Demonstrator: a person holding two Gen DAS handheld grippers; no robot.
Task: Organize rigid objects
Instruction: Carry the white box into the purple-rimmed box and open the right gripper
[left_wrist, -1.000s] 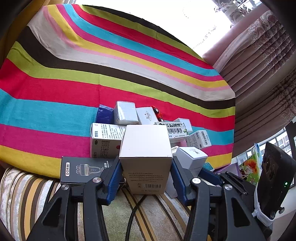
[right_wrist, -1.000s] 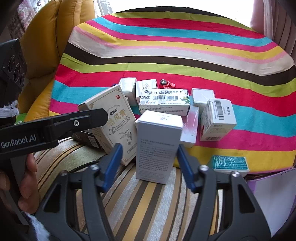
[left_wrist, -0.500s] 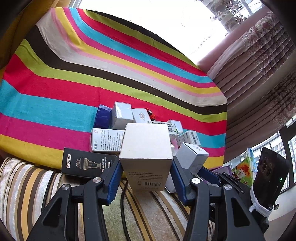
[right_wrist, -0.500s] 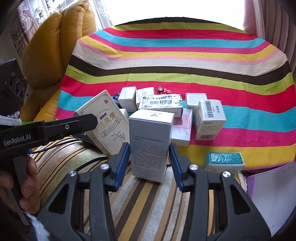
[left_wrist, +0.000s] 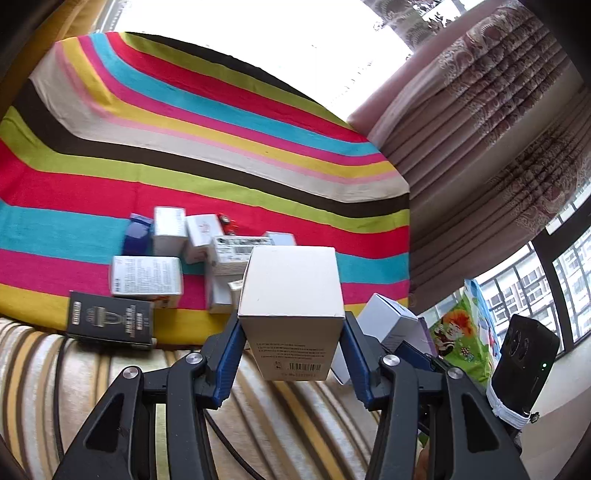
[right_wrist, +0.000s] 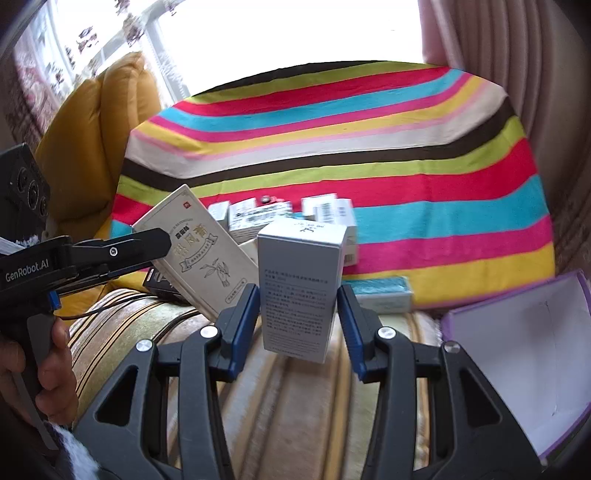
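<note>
both grippers pinch boxes clear of the sofa, left gripper (left_wrist: 291, 343) on a cream box (left_wrist: 291, 295), right gripper (right_wrist: 299, 317) on a white box (right_wrist: 301, 280), so keep them squeezed level and carry toward the purple tray (right_wrist: 517, 350) beside the striped cloth (right_wrist: 406, 147)

"genrobot.ai" on left gripper (right_wrist: 155, 240)

Home living room: striped sofa (right_wrist: 303, 391), curtains (left_wrist: 491, 155), yellow cushion (right_wrist: 92, 140).
</note>
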